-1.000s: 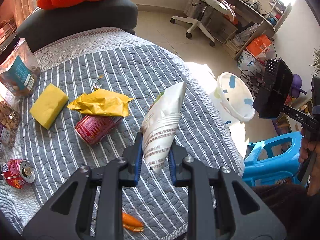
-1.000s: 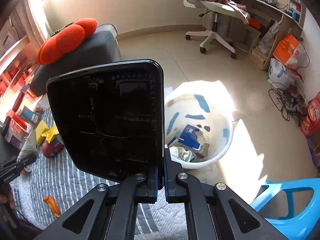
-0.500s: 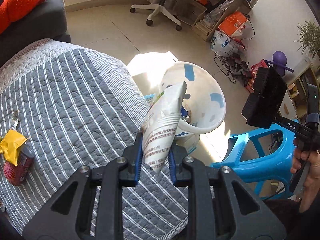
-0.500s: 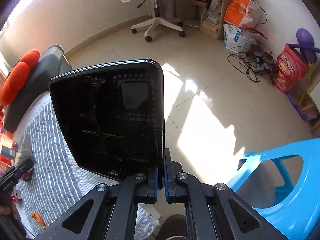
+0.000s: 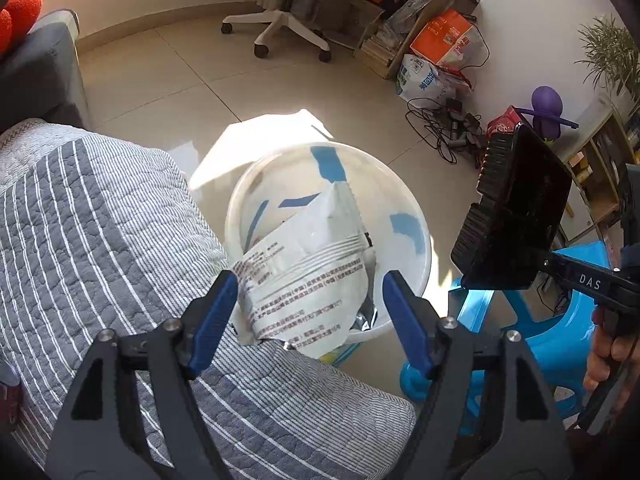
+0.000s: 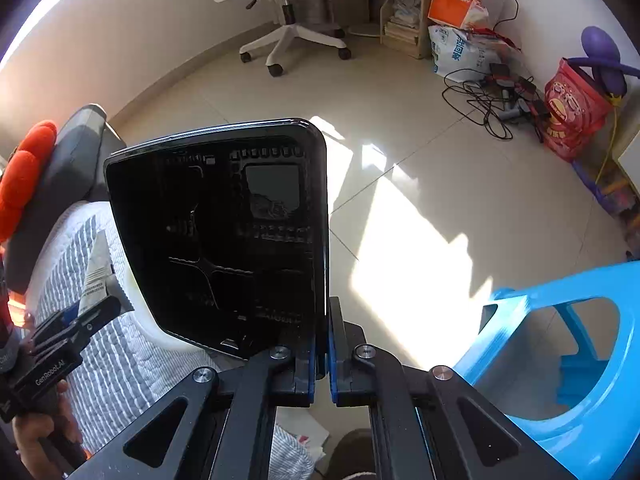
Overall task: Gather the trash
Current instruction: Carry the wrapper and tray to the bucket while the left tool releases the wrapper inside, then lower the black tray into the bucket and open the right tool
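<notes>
- Hanging over the round white plastic bin with blue patches [image 5: 416,216], the left gripper [image 5: 310,312] has its blue-padded fingers [image 5: 214,316] spread wide, clear of the packet on both sides.
- The crumpled white snack packet with printed text [image 5: 308,276] sits between those fingers, above the bin's mouth; I cannot tell whether anything touches it.
- The bin stands on the tiled floor, just beside the edge of the grey quilted cover with white stripes [image 5: 100,240].
- The right gripper [image 6: 320,360] has its fingers pressed narrow on the lower edge of a flat black plastic tray [image 6: 224,240], held upright, off to the right of the bin.
- A bright blue plastic stool [image 6: 560,340] stands near the bin, and a white office chair [image 5: 288,20] well apart by the wall.
</notes>
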A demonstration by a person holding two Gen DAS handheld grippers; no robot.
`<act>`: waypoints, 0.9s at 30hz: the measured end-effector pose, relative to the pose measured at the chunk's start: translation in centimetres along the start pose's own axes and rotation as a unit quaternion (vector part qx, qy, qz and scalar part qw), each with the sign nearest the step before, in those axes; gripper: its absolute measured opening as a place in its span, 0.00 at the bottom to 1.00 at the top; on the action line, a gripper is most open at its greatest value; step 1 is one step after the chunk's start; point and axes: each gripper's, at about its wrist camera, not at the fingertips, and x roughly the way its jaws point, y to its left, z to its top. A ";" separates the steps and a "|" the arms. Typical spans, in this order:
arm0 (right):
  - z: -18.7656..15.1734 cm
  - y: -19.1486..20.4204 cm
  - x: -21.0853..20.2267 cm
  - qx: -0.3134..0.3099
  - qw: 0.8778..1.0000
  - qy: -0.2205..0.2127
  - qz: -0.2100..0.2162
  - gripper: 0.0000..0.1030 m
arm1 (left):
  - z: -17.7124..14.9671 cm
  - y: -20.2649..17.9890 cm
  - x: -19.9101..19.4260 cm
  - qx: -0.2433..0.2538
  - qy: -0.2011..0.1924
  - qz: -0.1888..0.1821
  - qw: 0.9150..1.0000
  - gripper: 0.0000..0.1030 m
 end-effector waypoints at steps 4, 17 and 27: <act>0.2 1.0 0.4 -0.004 1.000 0.002 -0.004 0.05 | -1.1 1.3 -1.1 -0.003 0.015 0.020 1.000 0.87; 0.7 6.4 2.4 -0.022 0.999 0.010 -0.021 0.05 | -5.4 5.5 -8.2 -0.008 0.016 0.051 0.999 0.97; 1.2 8.1 4.2 -0.007 0.999 0.018 -0.043 0.52 | -8.1 8.6 -10.9 -0.042 0.015 0.039 0.998 0.98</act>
